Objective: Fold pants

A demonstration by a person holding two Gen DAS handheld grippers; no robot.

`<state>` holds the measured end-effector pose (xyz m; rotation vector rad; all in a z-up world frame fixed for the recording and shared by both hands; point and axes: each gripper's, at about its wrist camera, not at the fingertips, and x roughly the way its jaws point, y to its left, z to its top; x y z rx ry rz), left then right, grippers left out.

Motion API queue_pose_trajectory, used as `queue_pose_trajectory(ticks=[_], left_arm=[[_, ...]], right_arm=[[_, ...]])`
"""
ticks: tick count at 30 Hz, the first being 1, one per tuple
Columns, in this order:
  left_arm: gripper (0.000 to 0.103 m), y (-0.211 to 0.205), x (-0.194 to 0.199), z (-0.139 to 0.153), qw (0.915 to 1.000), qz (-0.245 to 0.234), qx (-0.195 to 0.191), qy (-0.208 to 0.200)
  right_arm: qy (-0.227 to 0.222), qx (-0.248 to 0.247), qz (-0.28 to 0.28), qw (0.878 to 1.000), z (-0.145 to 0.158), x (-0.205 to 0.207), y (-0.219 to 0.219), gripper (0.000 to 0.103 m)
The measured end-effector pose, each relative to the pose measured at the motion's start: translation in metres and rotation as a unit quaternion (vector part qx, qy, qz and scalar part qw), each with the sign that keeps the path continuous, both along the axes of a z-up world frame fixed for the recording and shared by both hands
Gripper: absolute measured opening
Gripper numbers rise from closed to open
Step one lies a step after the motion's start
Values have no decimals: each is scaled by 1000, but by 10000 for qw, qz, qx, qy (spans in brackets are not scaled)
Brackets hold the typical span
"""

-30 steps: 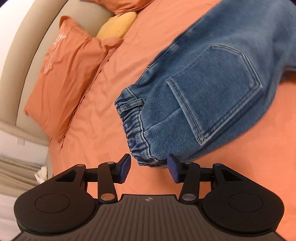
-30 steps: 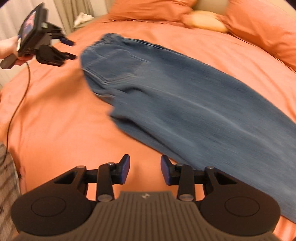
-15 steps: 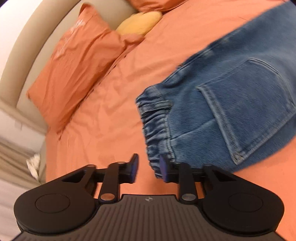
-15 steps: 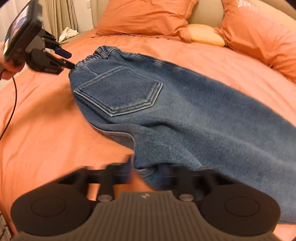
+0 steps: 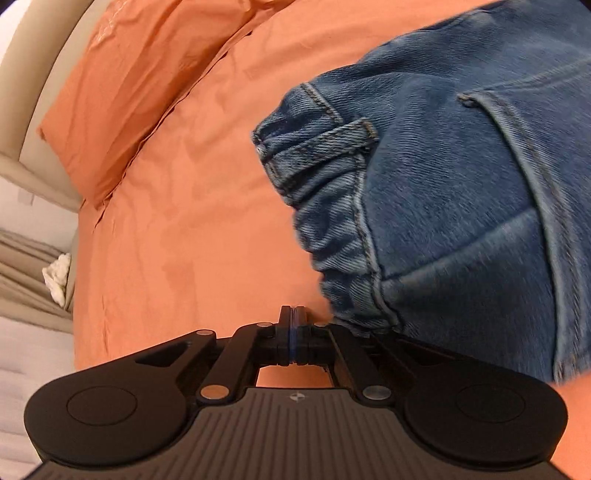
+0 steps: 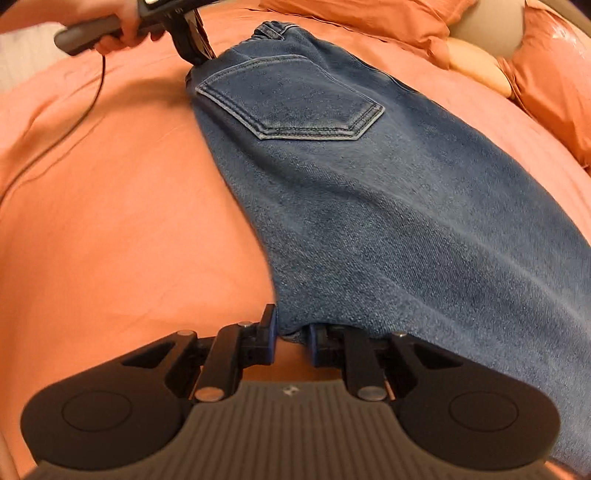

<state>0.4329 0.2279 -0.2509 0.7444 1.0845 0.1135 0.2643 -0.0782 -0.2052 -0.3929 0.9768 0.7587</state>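
Starting at the tongs: the right gripper (image 6: 293,332) has just been closing, and it's pinching the near edge of the pants (image 6: 369,192), with denim filling the gap between its pads. The left gripper (image 5: 293,325) is pressed fully together. From its own camera I see no cloth between the pads, and the elastic waistband (image 5: 332,229) sits just to one side of them. In the right wrist view its tip is right at the waistband corner, so I can't say it caught anything.

The jeans lie flat on the orange bed sheet (image 6: 110,221), waist toward the pillows and leg running off toward the right gripper.

Progress-wise, only 1 back pocket (image 6: 291,99) shows and the shape is narrow, so my guess is they're already halved leg over leg. The crosswise folds all look left to do.

Count:
- 2 grippers
- 1 pair of pants
- 1 hand (image 6: 125,26) in view
- 1 trailing cable (image 6: 92,99)
- at least 2 orange pillows (image 6: 554,92)
- 1 yellowish cushion (image 6: 476,66)
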Motion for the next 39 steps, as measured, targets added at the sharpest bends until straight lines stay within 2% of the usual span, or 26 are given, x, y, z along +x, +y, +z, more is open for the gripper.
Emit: queue_pose_trajectory(ticks=[3, 4, 5, 6, 7, 11, 15, 17, 18, 21, 24, 28, 31, 34, 36, 39], left_arm=[[0, 6, 0, 10, 10000, 15, 57, -3], [0, 9, -3, 17, 10000, 16, 43, -11], [6, 12, -6, 25, 10000, 11, 29, -31], [8, 14, -10, 33, 10000, -41, -14, -29], [8, 16, -15, 41, 9999, -103, -62, -59], [8, 16, -31, 77, 9975, -254, -624, -213], [8, 4, -40, 95, 9886, -410, -1424, -268], [8, -4, -39, 93, 9836, -396, -1755, -143], [8, -9, -39, 88, 9829, -394, -1799, -76], [8, -21, -32, 71, 9850, -335, -1692, 26], [6, -18, -15, 57, 9840, -89, -1776, 99], [6, -18, 11, 44, 9855, 136, -1690, 99], [6, -24, 25, 34, 9884, 61, -1511, 150], [7, -14, 38, 31, 9837, 255, -1768, 180], [7, -6, 45, 30, 9795, 417, -1963, 195], [7, -5, 48, 26, 9791, 471, -1973, 167]], right_arm=[[28, -89, 101, 9999, 6, 4, -1, 14], [45, -135, 165, 9998, 8, 5, -1, 17], [73, -177, 177, 9997, 11, 5, -3, 20], [100, -184, 167, 9996, 15, 5, -6, 30], [100, -187, 128, 9997, 17, 6, -7, 35], [129, -76, -10, 9999, 37, 6, -25, 35], [-83, 2, -102, 9999, 61, 11, -37, 33], [-270, 6, -204, 9994, 71, 16, -40, 31], [-353, 0, -291, 9990, 73, 21, -41, 31], [-410, -68, -526, 9978, 69, 38, -44, 31], [-393, -284, -676, 9965, 56, 56, -45, 31], [-240, -394, -801, 9957, 40, 73, -44, 31], [-94, -480, -791, 9957, 27, 72, -51, 31], [122, -370, -893, 9952, 11, 73, -52, 31], [206, -288, -927, 9951, 3, 67, -54, 27], [106, -397, -739, 9964, 1, 57, -53, 24]])
